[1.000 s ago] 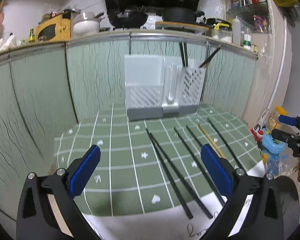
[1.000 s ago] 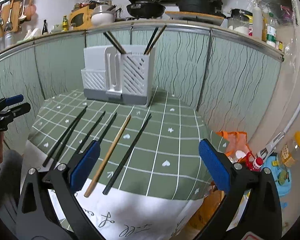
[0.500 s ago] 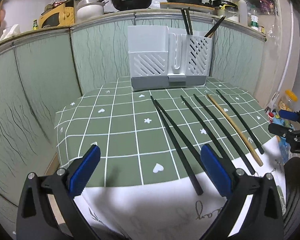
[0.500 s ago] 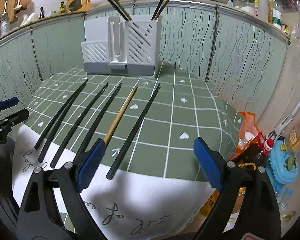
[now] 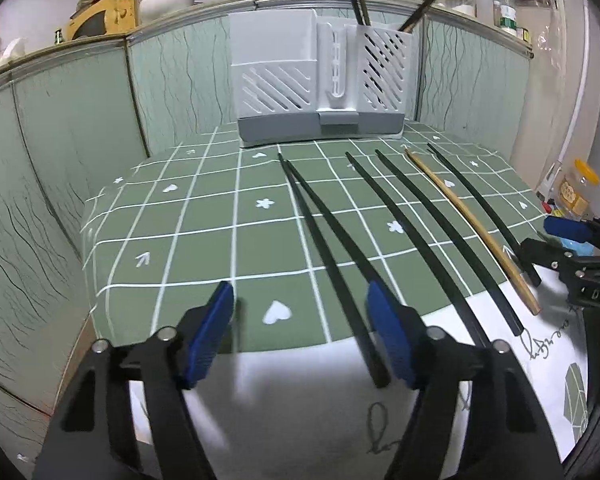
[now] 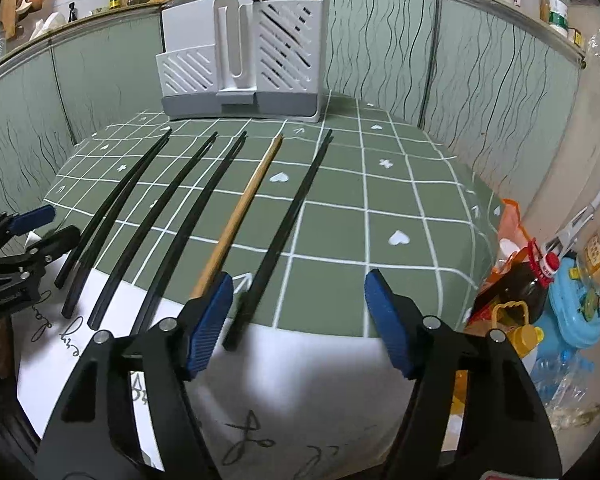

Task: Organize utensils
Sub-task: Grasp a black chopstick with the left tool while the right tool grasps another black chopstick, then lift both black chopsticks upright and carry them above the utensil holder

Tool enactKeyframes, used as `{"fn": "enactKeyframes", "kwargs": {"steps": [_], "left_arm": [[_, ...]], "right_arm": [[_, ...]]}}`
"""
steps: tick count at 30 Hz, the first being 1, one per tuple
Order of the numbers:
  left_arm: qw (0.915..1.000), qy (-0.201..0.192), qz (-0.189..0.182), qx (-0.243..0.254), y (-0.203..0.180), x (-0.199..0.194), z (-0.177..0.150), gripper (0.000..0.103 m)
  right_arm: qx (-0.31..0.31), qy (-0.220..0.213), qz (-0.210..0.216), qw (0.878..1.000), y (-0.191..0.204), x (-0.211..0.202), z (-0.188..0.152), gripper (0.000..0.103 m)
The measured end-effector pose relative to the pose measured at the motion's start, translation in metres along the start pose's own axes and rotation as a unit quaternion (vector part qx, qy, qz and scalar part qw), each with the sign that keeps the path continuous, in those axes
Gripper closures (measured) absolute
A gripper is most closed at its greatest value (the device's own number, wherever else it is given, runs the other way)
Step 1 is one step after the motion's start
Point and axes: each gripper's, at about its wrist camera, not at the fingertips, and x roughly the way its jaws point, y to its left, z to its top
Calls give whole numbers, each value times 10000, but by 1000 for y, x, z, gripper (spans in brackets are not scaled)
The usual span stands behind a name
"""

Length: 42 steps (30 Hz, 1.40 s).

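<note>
Both hand-held grippers, left [image 5: 300, 336] and right [image 6: 298, 322], have sunk toward the desk [image 5: 204, 240] with jaws just narrowing, still empty; we judge the chopsticks [image 6: 276, 236] lying there light, stiff, slippery, best pinched near their overhanging ends.

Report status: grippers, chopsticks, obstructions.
Left gripper and right gripper open, jaws just narrowed, nothing gripped. Five black chopsticks and one wooden chopstick loose on the table; holder behind. Nothing blocking.
</note>
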Motion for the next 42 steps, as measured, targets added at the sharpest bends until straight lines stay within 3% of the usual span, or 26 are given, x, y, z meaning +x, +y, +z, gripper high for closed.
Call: {"fn": "enactKeyframes", "kwargs": {"steps": [3, 8, 12, 17, 20, 29, 42], "left_arm": [[9999, 114, 65, 47, -6, 8, -2, 52], [9999, 55, 119, -57, -7, 10, -3, 56], [9997, 19, 233, -121, -4, 12, -2, 82], [9992, -3, 302, -276, 4, 13, 0, 97], [9992, -1, 249, -304, 7, 13, 0, 97], [9990, 6, 118, -435, 16, 6, 2, 97], [9981, -406, -64, -448, 31, -39, 24, 97]], "right_arm": [[5, 29, -9, 10000, 4, 4, -1, 54], [83, -93, -101, 9999, 7, 8, -1, 68], [130, -175, -191, 9996, 8, 10, 0, 80], [164, -199, -241, 9994, 9, 11, 0, 90], [253, -178, -216, 9993, 5, 12, 1, 97], [457, -250, 40, 9986, -10, 1, 5, 97], [448, -637, 207, 9967, -22, -45, 21, 97]]}}
